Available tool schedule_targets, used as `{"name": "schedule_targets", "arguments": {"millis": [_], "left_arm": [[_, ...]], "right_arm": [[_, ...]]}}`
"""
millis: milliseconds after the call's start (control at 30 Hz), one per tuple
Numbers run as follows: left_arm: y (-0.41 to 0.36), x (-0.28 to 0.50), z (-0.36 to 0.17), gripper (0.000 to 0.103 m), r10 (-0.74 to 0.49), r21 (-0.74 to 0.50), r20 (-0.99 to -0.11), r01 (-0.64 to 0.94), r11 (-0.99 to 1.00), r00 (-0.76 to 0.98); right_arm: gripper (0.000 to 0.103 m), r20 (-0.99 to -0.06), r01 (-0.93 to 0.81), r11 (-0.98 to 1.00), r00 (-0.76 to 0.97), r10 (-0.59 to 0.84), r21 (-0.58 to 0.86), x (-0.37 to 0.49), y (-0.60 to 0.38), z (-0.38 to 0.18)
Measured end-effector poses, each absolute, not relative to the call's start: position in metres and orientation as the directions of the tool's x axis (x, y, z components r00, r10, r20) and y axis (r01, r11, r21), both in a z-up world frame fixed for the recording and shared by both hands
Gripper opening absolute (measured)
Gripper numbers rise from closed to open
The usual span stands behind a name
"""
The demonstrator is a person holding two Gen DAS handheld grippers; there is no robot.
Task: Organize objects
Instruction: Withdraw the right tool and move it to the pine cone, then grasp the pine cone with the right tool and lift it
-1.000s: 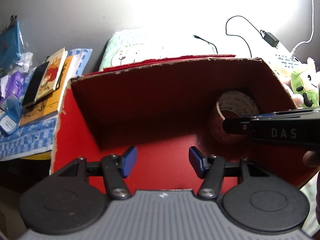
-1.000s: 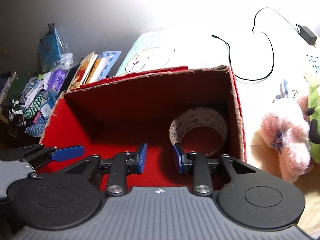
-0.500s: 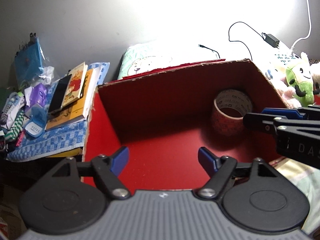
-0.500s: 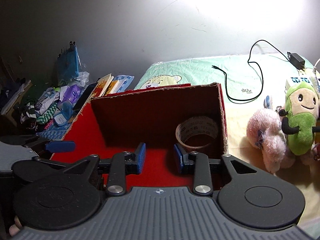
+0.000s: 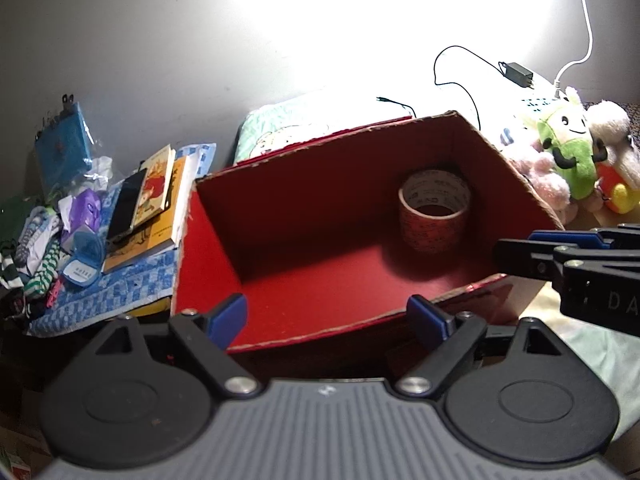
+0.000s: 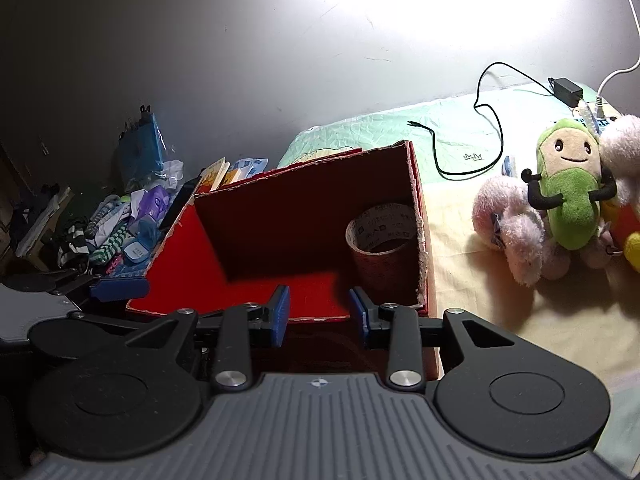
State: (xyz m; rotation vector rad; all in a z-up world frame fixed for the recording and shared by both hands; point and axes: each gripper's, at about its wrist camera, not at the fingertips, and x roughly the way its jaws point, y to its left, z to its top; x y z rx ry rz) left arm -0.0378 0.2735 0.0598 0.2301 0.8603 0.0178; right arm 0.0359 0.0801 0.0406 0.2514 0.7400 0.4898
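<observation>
Inspecting both views, I find the left gripper [image 5: 326,320] spread wide and empty, the right gripper [image 6: 318,314] parted and empty, the tape roll [image 5: 435,210] upright in the red box's [image 5: 224,280] far right corner.

Right gripper [image 5: 516,258] cut off at the right edge of the left wrist view, lettering on its body reading only "DA". Lower part of the tape roll [image 6: 382,240] hidden behind the box [image 6: 418,240] wall, just ahead of the right gripper's fingers. Print on the tape too small to read. Yellow toy [image 6: 634,248] far right, mostly out of frame. Pile of clothes [image 6: 104,236] ahead left, too dim to sort out.
</observation>
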Motion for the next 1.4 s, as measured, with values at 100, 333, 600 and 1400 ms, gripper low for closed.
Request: {"name": "schedule_targets", "arguments": {"millis": [100, 333, 600, 1400], "left_arm": [[0.269, -0.046, 0.063, 0.088, 0.094, 0.207, -0.744, 0.095, 0.974, 0.661], [0.263, -0.064, 0.068, 0.084, -0.03, 0.136, -0.745, 0.196, 0.971, 0.666], [0.246, -0.091, 0.055, 0.08, -0.288, -0.023, -0.775, 0.431, 0.902, 0.562], [0.196, -0.096, -0.013, 0.062, -0.309, -0.081, -0.903, 0.589, 0.804, 0.298]], "right_arm": [[0.036, -0.578, -0.327, 0.856, 0.634, 0.513, 0.401, 0.03, 0.075, 0.04], [0.038, -0.602, -0.283, 0.847, 0.605, 0.521, 0.449, 0.019, 0.055, 0.023], [0.042, -0.676, -0.178, 0.82, 0.486, 0.554, 0.545, 0.01, 0.021, -0.011], [0.047, -0.692, -0.065, 0.73, 0.27, 0.67, 0.681, -0.007, 0.002, -0.057]]}}
